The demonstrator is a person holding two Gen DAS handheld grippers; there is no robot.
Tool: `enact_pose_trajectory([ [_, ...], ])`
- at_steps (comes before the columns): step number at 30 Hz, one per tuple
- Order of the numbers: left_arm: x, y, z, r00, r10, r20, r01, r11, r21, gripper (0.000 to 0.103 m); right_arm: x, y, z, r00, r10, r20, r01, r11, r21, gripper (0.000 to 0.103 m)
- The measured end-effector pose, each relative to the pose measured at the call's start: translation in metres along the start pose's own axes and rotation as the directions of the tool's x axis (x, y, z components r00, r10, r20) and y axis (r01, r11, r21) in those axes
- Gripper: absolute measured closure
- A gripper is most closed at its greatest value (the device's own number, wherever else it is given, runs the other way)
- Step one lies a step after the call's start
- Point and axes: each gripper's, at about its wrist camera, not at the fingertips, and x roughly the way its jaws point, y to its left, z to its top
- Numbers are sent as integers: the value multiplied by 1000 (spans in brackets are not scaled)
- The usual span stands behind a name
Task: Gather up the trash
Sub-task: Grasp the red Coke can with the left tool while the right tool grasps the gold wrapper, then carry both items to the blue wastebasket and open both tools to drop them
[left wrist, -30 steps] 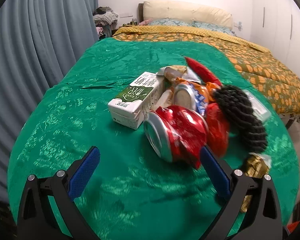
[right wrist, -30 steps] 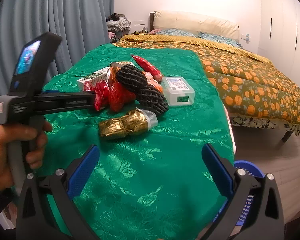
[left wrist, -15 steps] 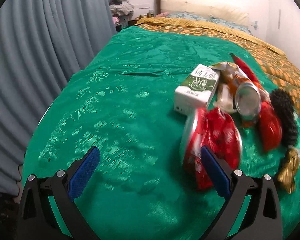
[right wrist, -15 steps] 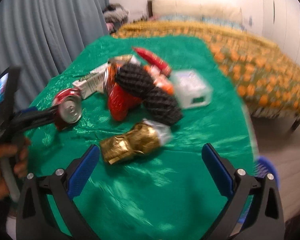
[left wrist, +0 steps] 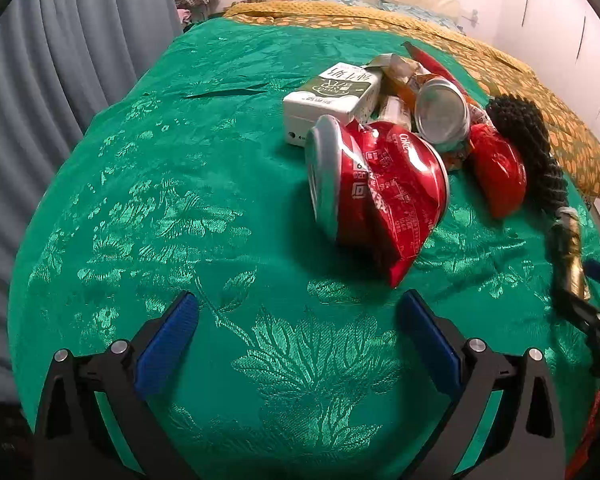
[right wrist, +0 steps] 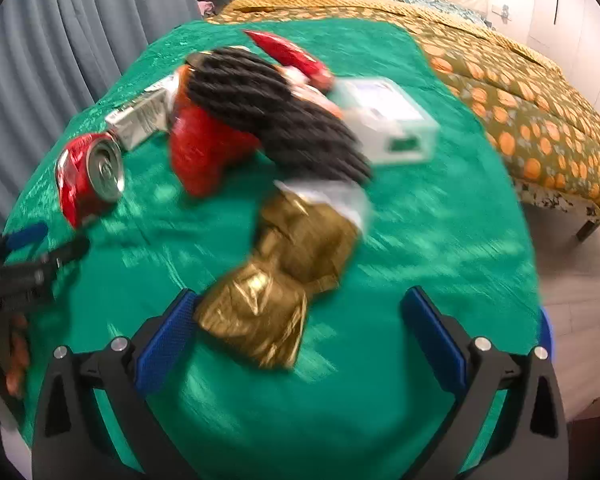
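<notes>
A crushed red cola can (left wrist: 374, 196) lies on its side on the surface (left wrist: 172, 184), which is covered in green brocade cloth, and serves as the landmark for the trash pile. The left tool (left wrist: 298, 332) hovers just in front of the can, its blue-padded fingers (left wrist: 166, 336) spread wide and gripping nothing. Behind the can and touching it sits a white and green milk carton (left wrist: 334, 98); beside the carton, a second can (left wrist: 444, 114) points its silver end toward the camera. To the right of the cola can rests a shiny red wrapper (left wrist: 498, 170), then a black knobbly net sleeve (left wrist: 536, 140), and farther right a crumpled gold foil wrapper (right wrist: 284, 276). The right tool (right wrist: 300, 332) is likewise released, jaws wide, with the gold foil between them and its near end touching the left pad. Beyond the net sleeve lies a white box (right wrist: 388, 120). An orange-patterned bed (right wrist: 520, 80) stands behind, grey curtains (left wrist: 60, 52) to the can's left.
</notes>
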Motion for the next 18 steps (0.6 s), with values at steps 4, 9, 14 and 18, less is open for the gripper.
enact_pose_trajectory([
  [4, -3, -3, 0, 1000, -1, -28, 2, 1000, 24, 4, -13, -8, -19, 1000, 2, 1, -2, 999, -35, 4],
  [9, -38, 7, 7, 975, -190, 112, 198, 978, -70, 5, -35, -16, -26, 990, 130, 59, -132, 991, 22, 5],
  [14, -21, -34, 44, 990, -106, 89, 103, 994, 39, 5, -34, -23, 0, 978, 192, 76, -199, 976, 87, 4],
  [18, -1, -48, 53, 996, 29, 84, -35, 996, 78, 5, -15, -26, 22, 977, 215, 16, -215, 967, 138, 5],
])
